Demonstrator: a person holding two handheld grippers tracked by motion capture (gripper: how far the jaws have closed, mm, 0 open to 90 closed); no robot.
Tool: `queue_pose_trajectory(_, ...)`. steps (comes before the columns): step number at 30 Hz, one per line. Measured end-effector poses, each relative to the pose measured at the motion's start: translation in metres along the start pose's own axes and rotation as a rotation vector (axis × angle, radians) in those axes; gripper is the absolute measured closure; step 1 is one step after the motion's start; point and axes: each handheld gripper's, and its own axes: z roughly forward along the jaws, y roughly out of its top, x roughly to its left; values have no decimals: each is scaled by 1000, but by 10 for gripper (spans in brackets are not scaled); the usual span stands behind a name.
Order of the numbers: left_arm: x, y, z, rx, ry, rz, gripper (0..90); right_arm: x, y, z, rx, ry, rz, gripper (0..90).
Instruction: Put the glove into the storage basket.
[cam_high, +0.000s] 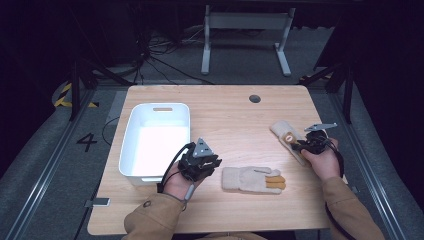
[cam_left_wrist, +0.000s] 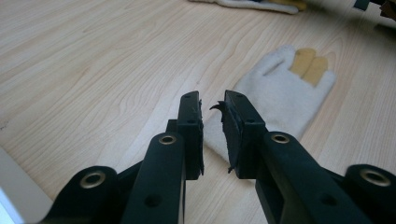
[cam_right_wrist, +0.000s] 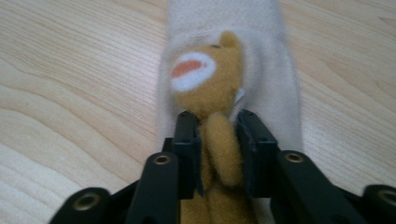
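A cream glove (cam_high: 250, 179) with tan fingertips lies flat at the table's front centre. My left gripper (cam_high: 216, 163) is just left of its cuff. In the left gripper view the jaws (cam_left_wrist: 212, 100) stand open by a narrow gap over the cuff edge of that glove (cam_left_wrist: 280, 93), with nothing between them. A second cream glove (cam_high: 282, 130) lies at the right. It carries a brown plush bear (cam_right_wrist: 205, 74) with a white and orange mouth. My right gripper (cam_right_wrist: 218, 116) is shut on the bear's lower part, and in the high view it (cam_high: 298, 145) sits at the glove's near end.
A white empty bin (cam_high: 131, 125) stands at the table's left, close behind my left hand; its corner (cam_left_wrist: 14, 191) shows low in the left gripper view. A dark round hole (cam_high: 255, 98) sits near the far edge. The second glove (cam_left_wrist: 252, 3) appears far off.
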Motion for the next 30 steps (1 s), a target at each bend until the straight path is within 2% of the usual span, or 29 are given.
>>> queue_pose_trajectory(1,0,0,1,4,-2,2,775,0,0,-1,4,8,1,769)
queue_pose_trajectory(5,0,0,1,1,-4,4,775,0,0,-2,6,5,-8,795)
queue_pose_trajectory(13,2,3,1,-7,-5,6,776,1,2,-19,-56,-14,-32,800)
queue_pose_trajectory(20,1,5,2,-7,-13,13,775,4,4,-31,-82,-17,-45,800)
queue_pose_trajectory(24,1,7,4,-8,-18,15,775,7,6,-40,-101,-13,-56,800)
queue_pose_trajectory(30,2,12,5,-18,-27,22,775,19,9,-59,-136,0,-99,800)
